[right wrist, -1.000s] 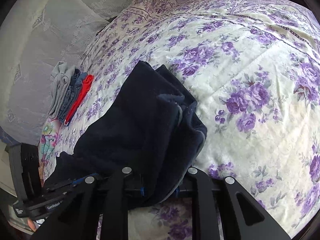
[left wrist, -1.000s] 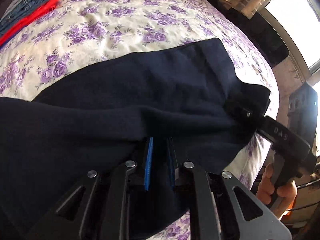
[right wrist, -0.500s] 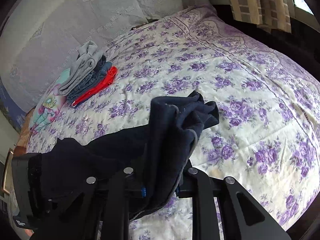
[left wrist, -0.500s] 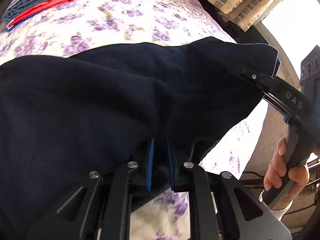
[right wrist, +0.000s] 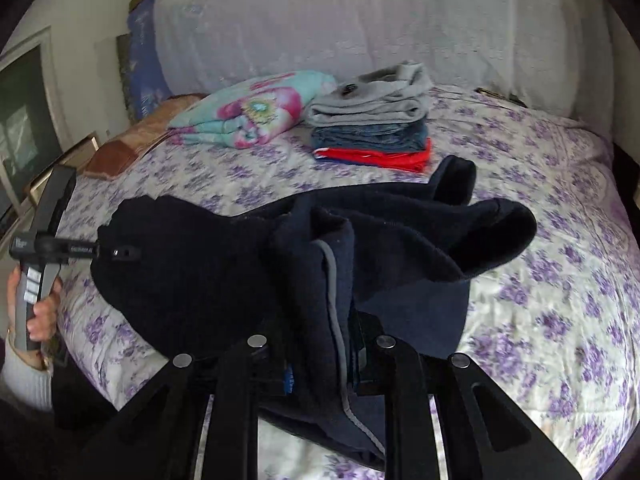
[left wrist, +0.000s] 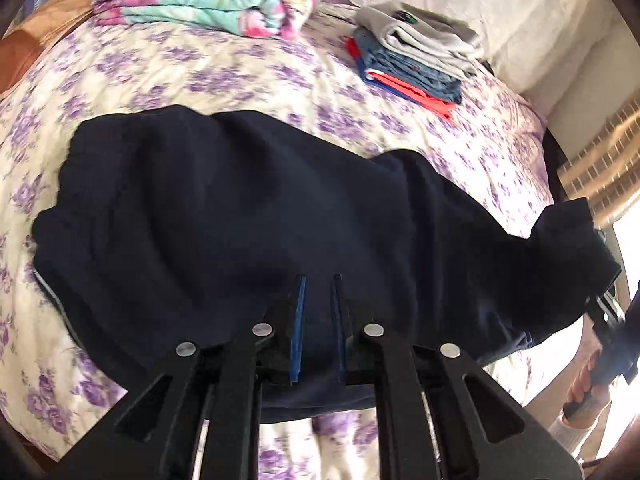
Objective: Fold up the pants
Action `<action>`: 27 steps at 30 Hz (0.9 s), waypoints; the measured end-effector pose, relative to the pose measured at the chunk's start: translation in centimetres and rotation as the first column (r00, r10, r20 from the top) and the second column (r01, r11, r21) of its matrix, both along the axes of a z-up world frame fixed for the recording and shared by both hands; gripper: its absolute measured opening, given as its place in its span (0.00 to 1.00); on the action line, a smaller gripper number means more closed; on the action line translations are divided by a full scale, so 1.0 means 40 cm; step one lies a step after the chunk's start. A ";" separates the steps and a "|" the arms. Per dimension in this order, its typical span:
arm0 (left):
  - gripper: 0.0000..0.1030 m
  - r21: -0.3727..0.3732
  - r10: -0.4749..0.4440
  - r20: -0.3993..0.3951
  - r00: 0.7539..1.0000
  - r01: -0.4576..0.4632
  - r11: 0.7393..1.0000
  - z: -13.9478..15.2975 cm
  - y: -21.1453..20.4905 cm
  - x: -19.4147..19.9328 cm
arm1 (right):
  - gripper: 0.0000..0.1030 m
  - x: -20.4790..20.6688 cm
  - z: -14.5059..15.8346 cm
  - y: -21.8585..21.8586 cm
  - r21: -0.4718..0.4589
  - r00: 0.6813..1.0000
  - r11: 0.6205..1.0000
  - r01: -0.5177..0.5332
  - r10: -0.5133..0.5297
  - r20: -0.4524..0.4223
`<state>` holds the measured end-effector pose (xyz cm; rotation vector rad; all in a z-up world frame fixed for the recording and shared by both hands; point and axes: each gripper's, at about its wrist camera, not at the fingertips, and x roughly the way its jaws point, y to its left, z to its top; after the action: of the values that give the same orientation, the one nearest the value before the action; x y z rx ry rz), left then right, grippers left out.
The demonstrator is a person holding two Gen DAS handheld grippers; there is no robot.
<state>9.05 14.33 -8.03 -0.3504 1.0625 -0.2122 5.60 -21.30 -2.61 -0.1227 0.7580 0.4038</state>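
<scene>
Dark navy pants (left wrist: 248, 216) hang stretched between my two grippers above the floral bed (left wrist: 240, 76). My left gripper (left wrist: 318, 280) is shut on the pants' near edge, blue pads pinching the cloth. It also shows in the right wrist view (right wrist: 120, 253), buried in cloth at the left. My right gripper (right wrist: 320, 344) is shut on a bunched fold of the pants (right wrist: 224, 264), its tips hidden by fabric. In the left wrist view the right gripper (left wrist: 608, 312) holds the far right end. A cuffed leg end (right wrist: 496, 236) droops to the right.
A stack of folded clothes (right wrist: 372, 128), grey over denim over red, sits near the pillows; it also shows in the left wrist view (left wrist: 416, 60). A folded floral blanket (right wrist: 248, 112) lies beside it. A white pillow (right wrist: 360, 24) lines the headboard. A window (left wrist: 624, 240) is at right.
Both grippers have lifted the pants and swung toward the head of the bed. The pants now hang spread between them, and the folded stack and blanket have come into view.
</scene>
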 end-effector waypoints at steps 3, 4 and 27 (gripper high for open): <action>0.11 -0.007 0.002 -0.031 1.000 -0.002 1.000 -0.028 0.031 0.014 | 0.19 0.025 -0.072 0.126 -0.069 0.992 0.991 -0.111 0.106 -0.070; 0.12 -0.008 0.003 -0.045 0.999 -0.004 1.000 -0.044 0.036 0.019 | 0.19 0.033 -0.111 0.161 -0.106 0.987 0.986 -0.129 0.118 -0.105; 0.13 -0.056 -0.055 -0.053 0.997 0.052 0.997 -0.091 0.061 0.038 | 0.31 0.100 -0.141 0.187 -0.005 0.900 0.996 -0.084 0.073 -0.429</action>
<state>10.57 16.78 -11.67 -0.3791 1.1224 -0.2819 9.59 -13.81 -8.26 -0.0868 1.1973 0.5068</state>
